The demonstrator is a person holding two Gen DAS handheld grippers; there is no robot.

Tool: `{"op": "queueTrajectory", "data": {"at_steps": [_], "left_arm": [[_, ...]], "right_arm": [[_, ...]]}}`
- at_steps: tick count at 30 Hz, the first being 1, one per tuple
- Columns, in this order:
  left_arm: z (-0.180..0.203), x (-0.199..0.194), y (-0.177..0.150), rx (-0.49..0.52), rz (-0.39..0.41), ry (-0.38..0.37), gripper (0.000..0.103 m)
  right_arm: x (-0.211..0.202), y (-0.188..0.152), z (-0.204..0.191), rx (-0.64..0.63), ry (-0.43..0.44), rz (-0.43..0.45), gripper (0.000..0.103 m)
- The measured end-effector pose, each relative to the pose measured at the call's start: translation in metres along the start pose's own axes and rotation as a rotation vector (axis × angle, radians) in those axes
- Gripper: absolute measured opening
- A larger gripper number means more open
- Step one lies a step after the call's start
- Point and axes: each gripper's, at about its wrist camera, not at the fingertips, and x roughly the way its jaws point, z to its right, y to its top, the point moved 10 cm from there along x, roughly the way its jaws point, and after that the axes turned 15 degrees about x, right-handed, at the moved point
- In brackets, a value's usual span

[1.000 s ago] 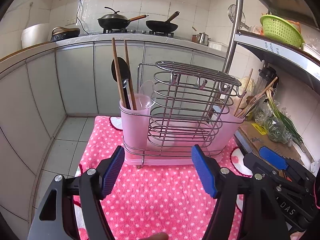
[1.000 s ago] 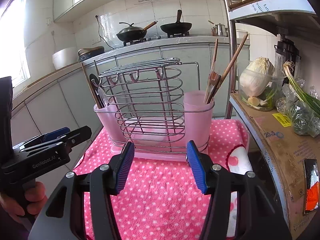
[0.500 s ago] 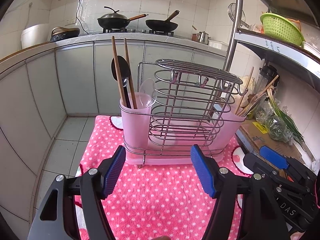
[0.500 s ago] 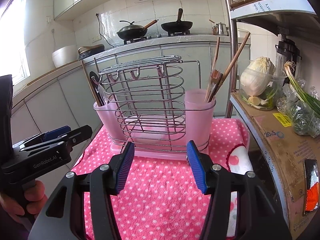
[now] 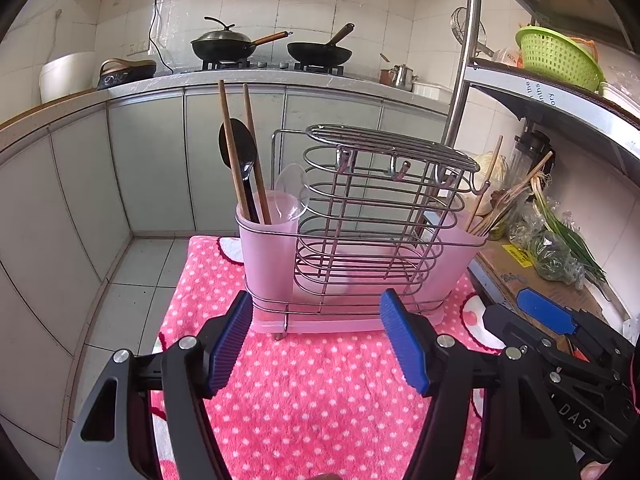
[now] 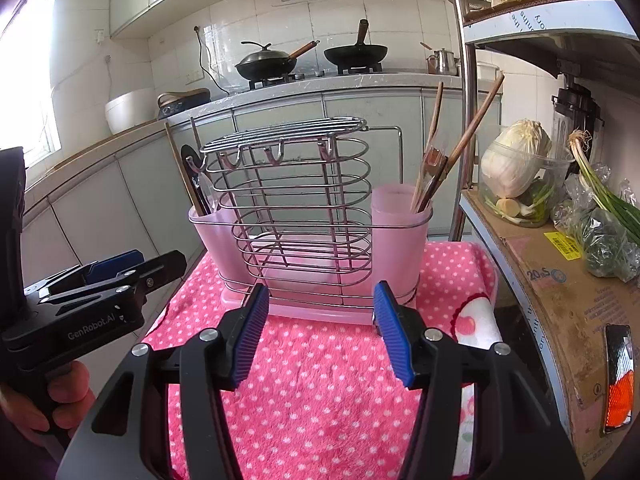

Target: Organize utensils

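A pink utensil holder with a wire rack in its middle stands on a pink dotted cloth. Its left cup holds two wooden chopsticks, a black spoon and a clear spoon. Its right cup holds wooden chopsticks and other wooden utensils. My left gripper hovers open just in front of the holder's base, nothing between its blue pads. My right gripper is open too, empty, in front of the holder. Each gripper shows at the edge of the other's view.
A metal shelf on the right carries a cardboard sheet, a cabbage in a clear tub and spring onions. A green basket sits on the upper shelf. Behind are a counter, two pans on the hob, and tiled floor at left.
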Motion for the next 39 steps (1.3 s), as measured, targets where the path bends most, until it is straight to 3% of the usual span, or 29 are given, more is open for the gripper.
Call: {"op": "queueTrajectory", "data": {"at_steps": [39], "left_arm": [[0.0011, 0.0002, 0.0016, 0.007, 0.003, -0.001, 0.065]], "right_arm": [[0.0026, 0.0024, 0.0010, -0.013, -0.012, -0.003, 0.055]]}}
